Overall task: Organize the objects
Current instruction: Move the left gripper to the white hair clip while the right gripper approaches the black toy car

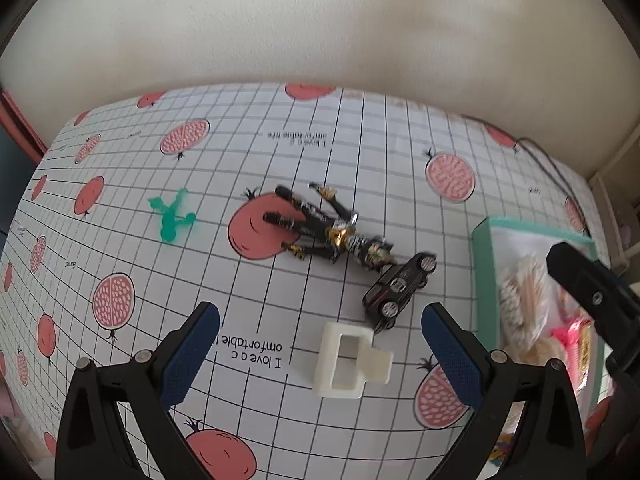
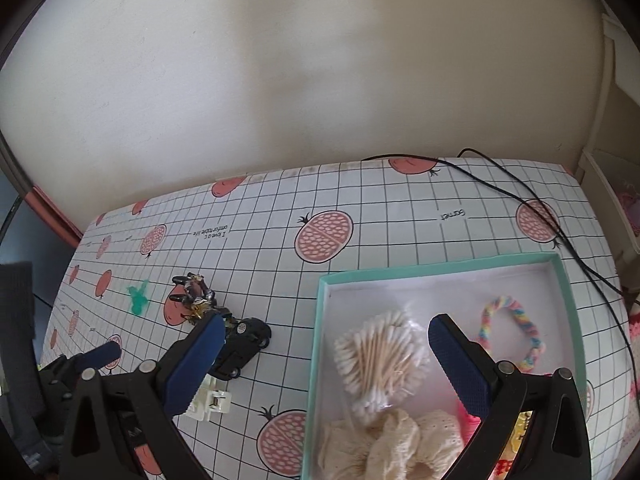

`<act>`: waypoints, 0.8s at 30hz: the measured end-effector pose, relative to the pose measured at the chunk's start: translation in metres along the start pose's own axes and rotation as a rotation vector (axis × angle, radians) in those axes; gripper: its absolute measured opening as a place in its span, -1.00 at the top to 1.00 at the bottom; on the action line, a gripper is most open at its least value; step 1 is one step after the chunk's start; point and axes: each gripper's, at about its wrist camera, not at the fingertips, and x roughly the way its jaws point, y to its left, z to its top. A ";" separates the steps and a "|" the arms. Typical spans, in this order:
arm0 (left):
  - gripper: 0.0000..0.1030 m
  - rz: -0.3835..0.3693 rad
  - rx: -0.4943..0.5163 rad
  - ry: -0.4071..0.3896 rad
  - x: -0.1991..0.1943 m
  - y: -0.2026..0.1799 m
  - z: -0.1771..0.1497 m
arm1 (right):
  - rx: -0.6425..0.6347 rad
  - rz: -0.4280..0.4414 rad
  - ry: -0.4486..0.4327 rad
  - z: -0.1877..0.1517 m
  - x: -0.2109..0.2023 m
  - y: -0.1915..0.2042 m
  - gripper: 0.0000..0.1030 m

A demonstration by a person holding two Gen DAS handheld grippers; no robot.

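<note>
Blue-padded jaws of the left gripper (image 1: 320,356) stand spread wide and hold nothing; the cream plastic bracket (image 1: 350,360) lies flat on the tablecloth (image 1: 280,128) directly between and just ahead of them, slightly toward the right-hand pad. Its long axis appears to run roughly across the jaw gap, the stepped tab pointing right, so a straight descent would likely close the pads on its short ends. Just beyond the bracket sits the black toy car (image 1: 398,290), near or touching its far corner; beyond that, the black-and-gold figure (image 1: 328,232), and well apart to the left, the green figurine (image 1: 172,216). The right gripper (image 2: 324,360) is likewise spread and empty, hanging over the teal box (image 2: 568,300), above the bundle of cotton swabs (image 2: 380,356) and cream lace pieces (image 2: 400,444); a pastel braided loop (image 2: 512,328) lies farther back. Judgement: left gripper is nearer the loose items; bracket first.
</note>
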 end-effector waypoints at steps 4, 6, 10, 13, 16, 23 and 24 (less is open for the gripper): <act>-0.96 0.002 0.026 0.048 0.013 -0.005 -0.004 | -0.006 -0.003 0.023 -0.003 0.010 0.005 -1.00; -0.96 0.012 0.044 0.072 0.021 -0.009 -0.008 | -0.001 -0.001 0.034 -0.004 0.015 0.006 -1.00; -0.96 0.035 0.080 0.104 0.034 -0.013 -0.014 | 0.003 -0.003 0.042 -0.005 0.019 0.009 -1.00; -0.96 0.071 0.115 0.116 0.040 -0.013 -0.018 | 0.001 0.003 0.045 -0.006 0.021 0.012 -1.00; -0.88 0.076 0.132 0.127 0.043 -0.010 -0.020 | -0.009 0.006 0.051 -0.007 0.024 0.019 -1.00; -0.63 0.076 0.153 0.138 0.042 0.007 -0.021 | -0.036 0.027 0.080 -0.012 0.036 0.037 -1.00; -0.58 0.072 0.159 0.141 0.042 0.009 -0.022 | -0.038 0.029 0.085 -0.013 0.038 0.040 -1.00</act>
